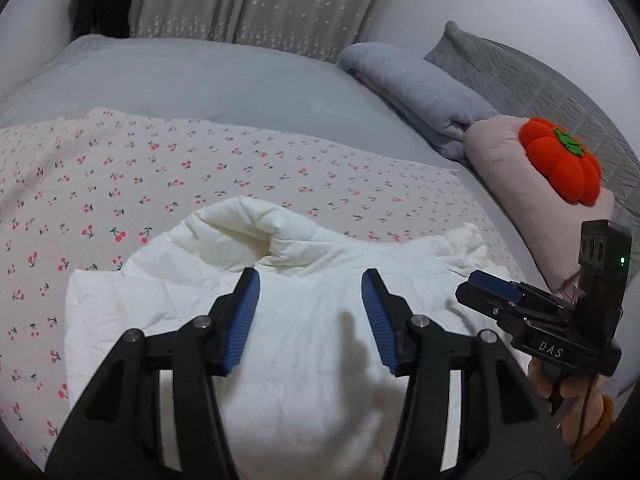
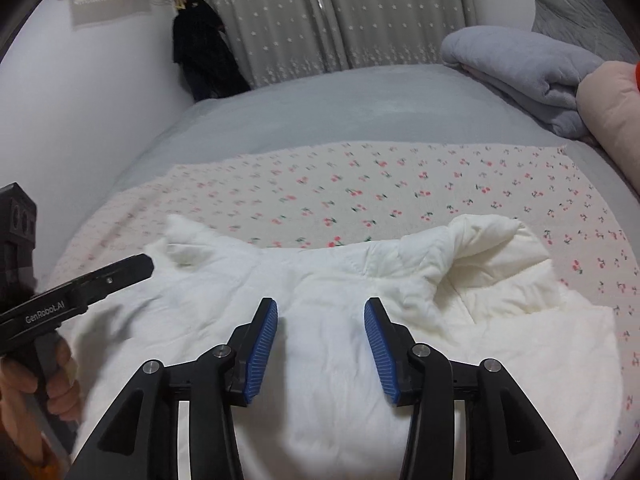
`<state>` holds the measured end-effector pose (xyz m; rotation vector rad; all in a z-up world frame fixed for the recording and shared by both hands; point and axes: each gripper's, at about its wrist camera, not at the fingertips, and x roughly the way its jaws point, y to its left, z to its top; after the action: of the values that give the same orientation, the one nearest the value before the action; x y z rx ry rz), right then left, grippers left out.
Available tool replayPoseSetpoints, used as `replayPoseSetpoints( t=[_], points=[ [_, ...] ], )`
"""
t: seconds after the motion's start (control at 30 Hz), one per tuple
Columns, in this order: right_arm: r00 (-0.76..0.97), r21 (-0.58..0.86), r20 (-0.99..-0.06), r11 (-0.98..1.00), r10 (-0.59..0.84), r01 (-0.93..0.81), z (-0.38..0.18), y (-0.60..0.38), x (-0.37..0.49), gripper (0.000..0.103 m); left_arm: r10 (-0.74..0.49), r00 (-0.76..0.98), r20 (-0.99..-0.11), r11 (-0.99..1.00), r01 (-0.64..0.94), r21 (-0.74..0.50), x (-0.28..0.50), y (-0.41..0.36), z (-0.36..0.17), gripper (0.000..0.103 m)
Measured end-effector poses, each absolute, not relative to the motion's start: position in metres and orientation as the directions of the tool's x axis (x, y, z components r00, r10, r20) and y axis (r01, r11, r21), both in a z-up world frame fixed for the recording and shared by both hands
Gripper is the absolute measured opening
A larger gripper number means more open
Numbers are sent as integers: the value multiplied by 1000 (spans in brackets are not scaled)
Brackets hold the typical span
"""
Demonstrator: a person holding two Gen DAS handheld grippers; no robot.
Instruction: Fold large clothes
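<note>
A white padded jacket lies on a cherry-print sheet on the bed; it also shows in the right wrist view. Its collar end points away from me and one part is folded over at the far edge. My left gripper is open and empty, hovering over the jacket's middle. My right gripper is open and empty over the jacket as well. The right gripper also shows at the right of the left wrist view. The left gripper shows at the left of the right wrist view.
A folded grey blanket and a pink pillow with an orange pumpkin plush lie at the right of the bed. Grey curtains and a black garment are behind. The grey bedsheet stretches beyond the cherry sheet.
</note>
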<state>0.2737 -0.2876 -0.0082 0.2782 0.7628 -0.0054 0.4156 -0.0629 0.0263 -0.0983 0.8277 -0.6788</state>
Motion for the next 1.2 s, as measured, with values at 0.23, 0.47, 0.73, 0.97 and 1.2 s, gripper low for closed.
replayPoseSetpoints(
  t=[0.23,0.47,0.73,0.97,1.2],
  points=[
    [684,245,-705,969,188,-14,-11,-259,225,55,-631,329,-702,684,663,-304,356,-75,4,57],
    [647,197,-745,980,163,-20,-71,-254,230,55,-563,404,-721,713,678,-177,340,-86,-41,57],
    [645,53,-762,998,56,-24,-50,-237,220,57,-486,460,-743,746,661,-79,327,-93,-21,58],
    [645,44,-764,999,40,-10,1,-245,169,68,-444,469,-764,787,611,-82,296,-60,20,77],
    [637,108,-769,993,56,43,22,-277,71,84,-379,465,-800,821,568,-59,245,2,34,90]
  ],
)
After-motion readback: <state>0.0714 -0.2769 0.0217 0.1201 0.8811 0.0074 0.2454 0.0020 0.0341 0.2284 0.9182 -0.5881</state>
